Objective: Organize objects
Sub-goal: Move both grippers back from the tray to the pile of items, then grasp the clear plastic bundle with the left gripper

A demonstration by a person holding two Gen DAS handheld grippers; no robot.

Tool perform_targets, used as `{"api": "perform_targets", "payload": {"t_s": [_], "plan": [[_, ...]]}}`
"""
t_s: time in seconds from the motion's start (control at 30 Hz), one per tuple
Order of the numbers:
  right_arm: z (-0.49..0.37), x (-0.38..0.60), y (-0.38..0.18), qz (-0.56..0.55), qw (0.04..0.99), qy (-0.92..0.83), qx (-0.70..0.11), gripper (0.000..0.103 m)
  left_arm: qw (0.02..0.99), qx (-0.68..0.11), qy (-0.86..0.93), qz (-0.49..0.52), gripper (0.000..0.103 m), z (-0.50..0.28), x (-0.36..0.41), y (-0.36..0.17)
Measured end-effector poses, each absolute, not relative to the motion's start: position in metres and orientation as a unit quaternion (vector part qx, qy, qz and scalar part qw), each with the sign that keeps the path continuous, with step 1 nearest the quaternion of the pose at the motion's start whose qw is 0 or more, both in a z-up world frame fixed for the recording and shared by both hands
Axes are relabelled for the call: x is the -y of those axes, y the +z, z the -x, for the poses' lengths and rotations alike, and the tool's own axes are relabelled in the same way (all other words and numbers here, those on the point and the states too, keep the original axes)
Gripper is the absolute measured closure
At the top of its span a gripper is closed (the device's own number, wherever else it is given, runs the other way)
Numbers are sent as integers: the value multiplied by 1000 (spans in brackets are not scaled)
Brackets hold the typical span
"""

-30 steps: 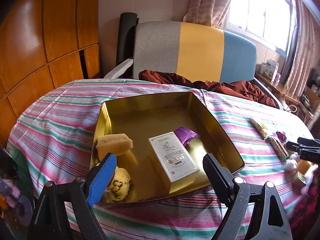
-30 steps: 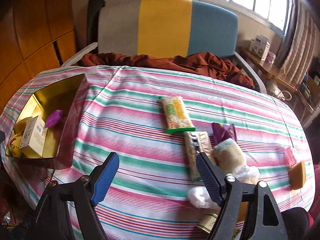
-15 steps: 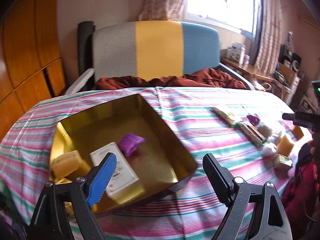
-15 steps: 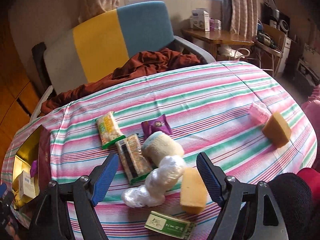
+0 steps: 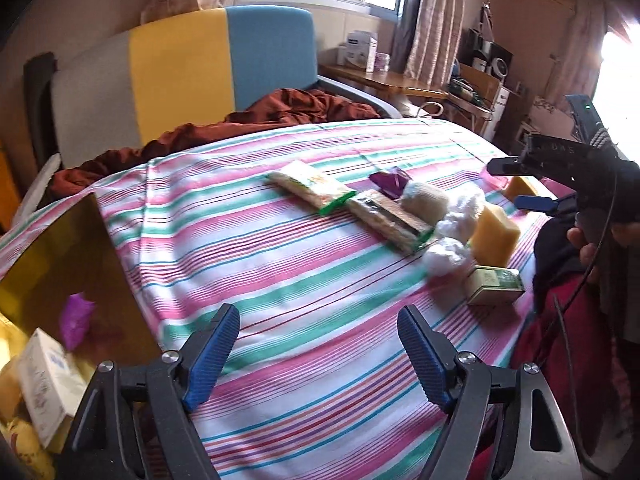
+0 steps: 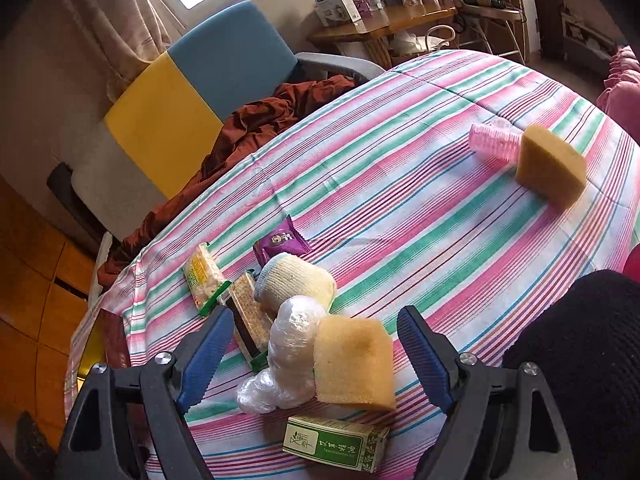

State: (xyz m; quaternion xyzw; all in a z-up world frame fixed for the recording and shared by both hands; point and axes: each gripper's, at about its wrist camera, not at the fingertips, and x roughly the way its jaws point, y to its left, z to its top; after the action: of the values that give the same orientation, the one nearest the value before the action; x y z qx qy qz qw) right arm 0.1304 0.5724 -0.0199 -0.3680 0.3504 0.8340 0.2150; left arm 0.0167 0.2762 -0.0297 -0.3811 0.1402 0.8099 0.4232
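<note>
Two hand-held grippers: both are standing open and empty over the striped desk [image 5: 304,264].
Right hand-held gripper [image 6: 312,356]: its jaws have just been opening, and the near sponge [image 6: 354,364] and the clear plastic bundle [image 6: 290,340] are lying between them, untouched by the pads.
Left hand-held gripper [image 5: 318,354]: its jaws have just been closing a little, with nothing between them but tablecloth.
Nearest item: the green tea box [image 6: 334,444] is lying at the near edge, just in front of the sponge.
Middle cluster: the cream roll [image 6: 298,282], the cracker pack [image 6: 248,316], the green-edged snack pack [image 6: 202,278] and the purple wrapper [image 6: 280,240] are sitting close together beyond the sponge.
Far right: a second sponge [image 6: 550,168] is touching a pink plastic piece [image 6: 494,142], well apart from the cluster.
Gold tin [image 5: 60,264]: it is sitting at the left end of the desk, already holding a white box [image 5: 46,380] and a purple packet [image 5: 76,318].
Step in hand: judging by the pose, the right hand-held gripper is lining up on the near sponge.
Next move: it likely calls for lowering and closing on the sponge alone, keeping the plastic bundle out, then carrying it left to the tin.
</note>
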Motion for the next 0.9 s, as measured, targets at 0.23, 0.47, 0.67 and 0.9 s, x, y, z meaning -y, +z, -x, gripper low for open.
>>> {"api": "perform_targets", "payload": {"t_s": [0.23,0.47,0.67,0.9], "plan": [[-134,-576,-23,354,203,833,-375,18,488,-160,767,385,32,-30,-335,-41],[-134,-578,-24,350,192,832,-386,18,524,-191,737,381,43,-37,-389,-52],[-132,-578,-26,353,188,830,-389,18,532,-189,717,410,44,-33,-417,-70],[-132,-578,-28,355,189,828,-391,18,539,-170,700,436,70,-34,-427,-85]]}}
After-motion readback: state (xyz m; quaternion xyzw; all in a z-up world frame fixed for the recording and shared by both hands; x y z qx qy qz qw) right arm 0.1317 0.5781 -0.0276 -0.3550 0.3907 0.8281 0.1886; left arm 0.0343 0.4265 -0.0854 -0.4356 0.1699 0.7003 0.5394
